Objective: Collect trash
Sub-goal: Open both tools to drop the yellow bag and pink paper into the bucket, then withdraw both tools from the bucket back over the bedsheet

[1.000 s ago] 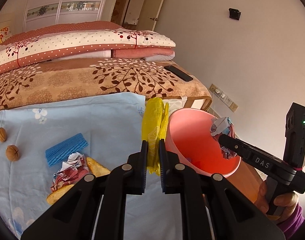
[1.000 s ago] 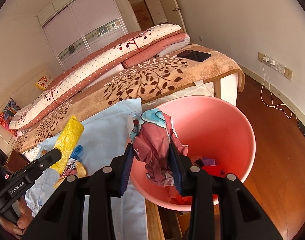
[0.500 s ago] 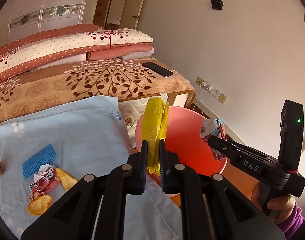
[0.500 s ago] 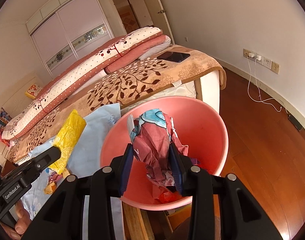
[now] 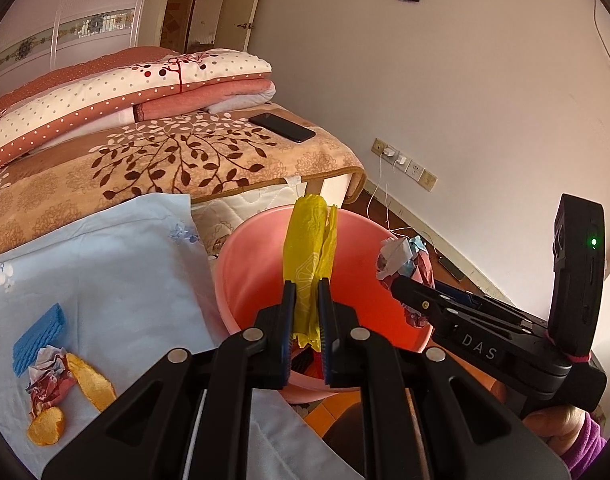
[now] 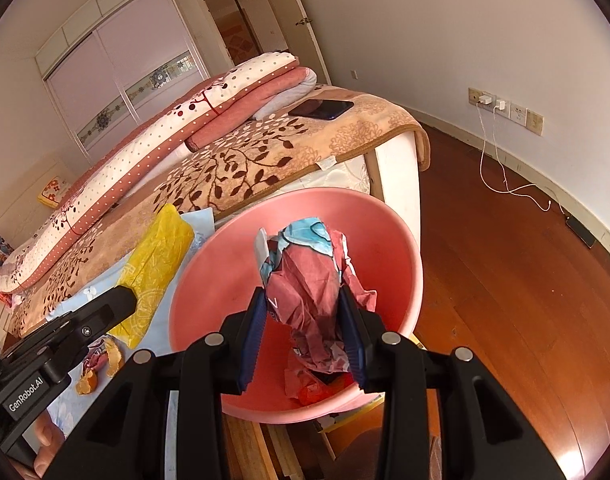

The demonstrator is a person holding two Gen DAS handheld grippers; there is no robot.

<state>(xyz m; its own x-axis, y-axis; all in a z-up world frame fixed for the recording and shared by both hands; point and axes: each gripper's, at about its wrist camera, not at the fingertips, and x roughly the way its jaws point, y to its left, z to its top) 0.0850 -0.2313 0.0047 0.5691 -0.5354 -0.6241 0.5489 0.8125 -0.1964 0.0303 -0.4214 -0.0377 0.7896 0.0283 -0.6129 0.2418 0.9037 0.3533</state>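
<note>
Bedroom light falls on a pale blue cloth (image 5: 117, 264) spread in front of the bed, with a pink bin (image 5: 257, 264) standing at its edge on the wooden floor (image 6: 517, 280).

Nearest, the left gripper (image 5: 306, 292) has its jaws pinched nearly together on a yellow bag (image 5: 307, 240), which stands up out of the pads and hangs over the bin's mouth. Beside it to the right, the right gripper (image 6: 301, 300) holds its jaws partway apart, clamped on a crumpled red wad (image 6: 305, 280) of paper with a blue and white patch at the top; that wad also sits above the bin's opening. A hand in a purple sleeve (image 5: 585, 444) grips the right tool's handle.

Down in the bin lie more red scraps (image 6: 317, 392).

On the cloth to the left sit a blue sponge (image 5: 39, 340), a small crumpled wrapper (image 5: 49, 376) touching it, and two pieces of orange peel (image 5: 91, 380) just beside the wrapper.

Beyond the cloth, the bed carries a brown leaf-patterned blanket (image 5: 177, 160) with a dark phone (image 5: 281, 127) lying near its corner, and folded dotted quilts (image 5: 117, 92) stacked behind. On the far wall are sockets (image 6: 505, 112) with white chargers plugged in and a cable trailing onto the floor; wardrobe doors (image 6: 117, 72) and a doorway close off the back of the room.
</note>
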